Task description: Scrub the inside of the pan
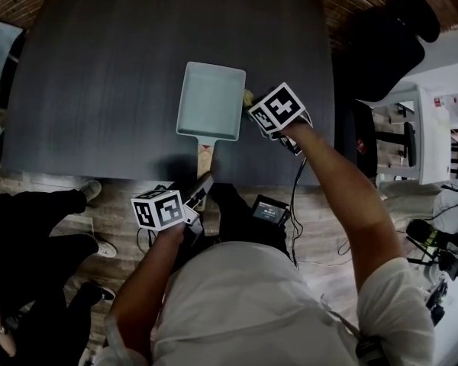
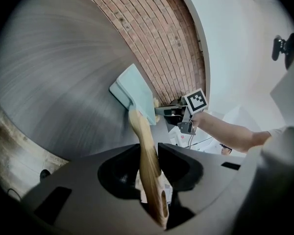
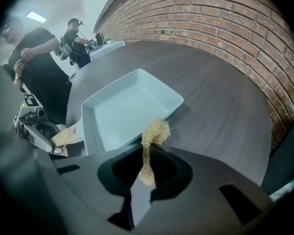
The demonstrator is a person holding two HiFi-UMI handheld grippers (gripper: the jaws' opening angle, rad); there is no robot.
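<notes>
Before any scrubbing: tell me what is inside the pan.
Nothing shows inside the pan: its pale floor is bare. The scrubber in the right tongs hangs at the rim and hides a small patch of the near edge.

A dark table [image 1: 99,75] stands against a brick wall [image 3: 225,23], over plank floor [image 1: 328,204].

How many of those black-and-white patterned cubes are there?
2. One cube sits on the left gripper, near the wooden handle of the pan. The other cube sits on the right gripper, beside the pan's right rim. None seems hidden.
</notes>
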